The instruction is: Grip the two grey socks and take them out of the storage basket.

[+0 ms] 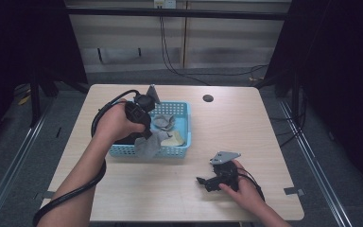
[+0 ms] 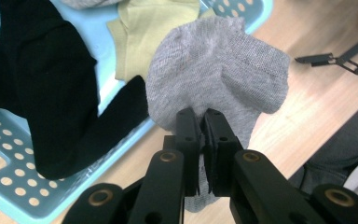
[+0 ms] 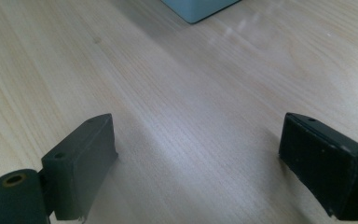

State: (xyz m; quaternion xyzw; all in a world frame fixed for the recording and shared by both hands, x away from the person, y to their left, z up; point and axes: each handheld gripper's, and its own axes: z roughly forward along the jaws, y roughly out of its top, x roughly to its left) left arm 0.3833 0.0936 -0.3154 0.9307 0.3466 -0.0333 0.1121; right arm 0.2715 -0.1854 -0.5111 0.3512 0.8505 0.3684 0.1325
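Observation:
A grey sock (image 2: pixel 219 74) hangs pinched between the jaws of my left gripper (image 2: pixel 201 122), which is shut on it. In the high view the left gripper (image 1: pixel 147 140) holds this grey sock (image 1: pixel 149 146) over the front wall of a light blue basket (image 1: pixel 182 109). A black sock (image 2: pixel 42 88) and a pale yellow sock (image 2: pixel 144 32) lie inside the basket (image 2: pixel 9 184). My right gripper (image 3: pixel 196 154) rests low over the bare wooden table (image 3: pixel 177 79), jaws wide apart with nothing between them. It sits at the front right of the table in the high view (image 1: pixel 201 181).
Another grey sock (image 1: pixel 163 122) lies in the basket's middle. A dark round hole (image 1: pixel 208 98) marks the table's far side. The basket's corner (image 3: pixel 200 8) shows ahead of the right gripper. Cables trail from both grippers.

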